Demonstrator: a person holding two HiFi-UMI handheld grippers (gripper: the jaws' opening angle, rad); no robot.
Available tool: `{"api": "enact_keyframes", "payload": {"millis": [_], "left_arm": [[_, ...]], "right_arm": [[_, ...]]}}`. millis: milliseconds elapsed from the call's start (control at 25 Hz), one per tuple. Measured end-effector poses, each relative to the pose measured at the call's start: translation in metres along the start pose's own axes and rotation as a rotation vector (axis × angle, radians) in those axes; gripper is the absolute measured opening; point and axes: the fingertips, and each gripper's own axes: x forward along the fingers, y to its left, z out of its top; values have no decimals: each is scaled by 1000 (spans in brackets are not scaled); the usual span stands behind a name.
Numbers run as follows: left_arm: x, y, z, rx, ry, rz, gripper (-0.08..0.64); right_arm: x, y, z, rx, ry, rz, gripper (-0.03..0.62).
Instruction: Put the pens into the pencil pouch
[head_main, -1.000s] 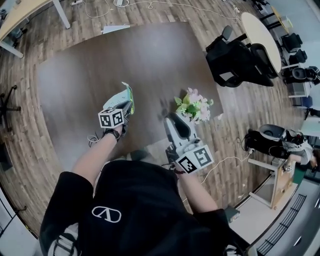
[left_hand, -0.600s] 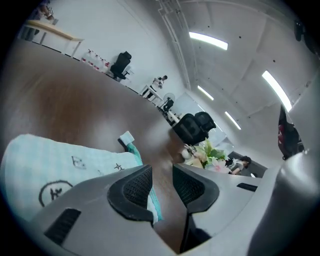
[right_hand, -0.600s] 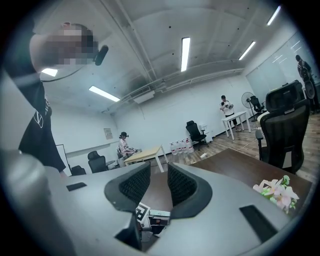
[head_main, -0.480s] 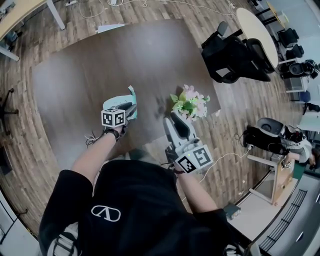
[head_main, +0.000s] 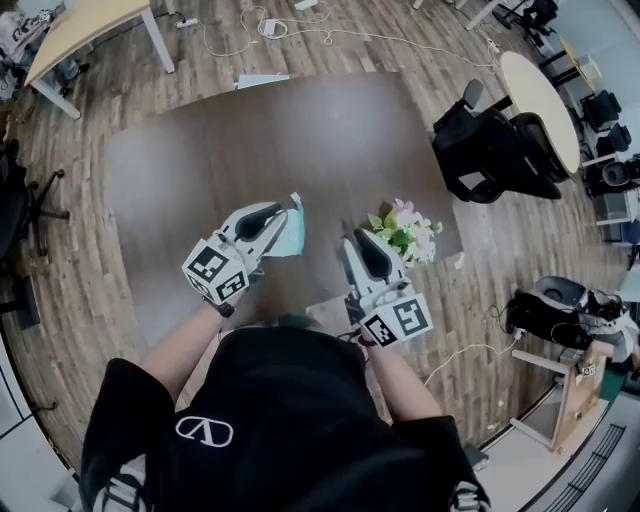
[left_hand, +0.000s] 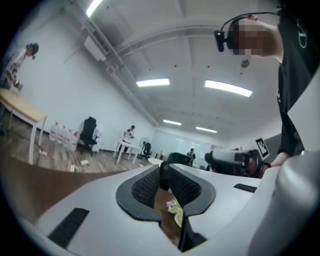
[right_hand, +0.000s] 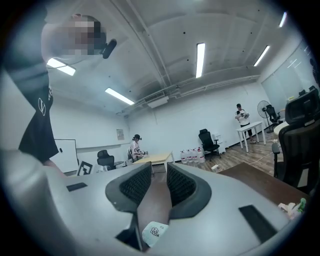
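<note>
Raised the left gripper well off the table since a second ago and rolled it; looms larger in the head view. Left the pencil pouch lying on the table just past that gripper's tips, left of the flower bunch, partly hidden beneath the gripper. Runs lengthwise away from the person as far as visible, one pointed corner aimed at the table's far edge; cannot read the full length. Stood upright in the left jaws a second ago, green edge showing; lies loose now. Has just been closing the left jaws to a slim slit, nothing between, only tabletop and flowers seen through. Kept the right gripper in place, level, jaws slightly apart, gripping nothing. Low in that gap, a pale mint piece with a small printed mark; cannot tell what. Looks pale mint-teal, soft, plain.
</note>
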Motion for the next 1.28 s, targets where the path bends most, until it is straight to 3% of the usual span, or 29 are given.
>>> {"api": "enact_keyframes", "payload": {"millis": [160, 360, 720, 1280], "left_arm": [[-35, -19, 66, 159, -104, 68, 9], [-73, -24, 105, 295, -146, 181, 5], [-107, -10, 123, 311, -180, 294, 3], [-105, -3, 124, 277, -171, 287, 2]], "right_arm": [[15, 11, 9, -79, -15, 35, 71], [29, 28, 12, -152, -34, 47, 35], [28, 27, 25, -225, -107, -18, 0], [28, 20, 22, -270, -68, -91, -1]]}}
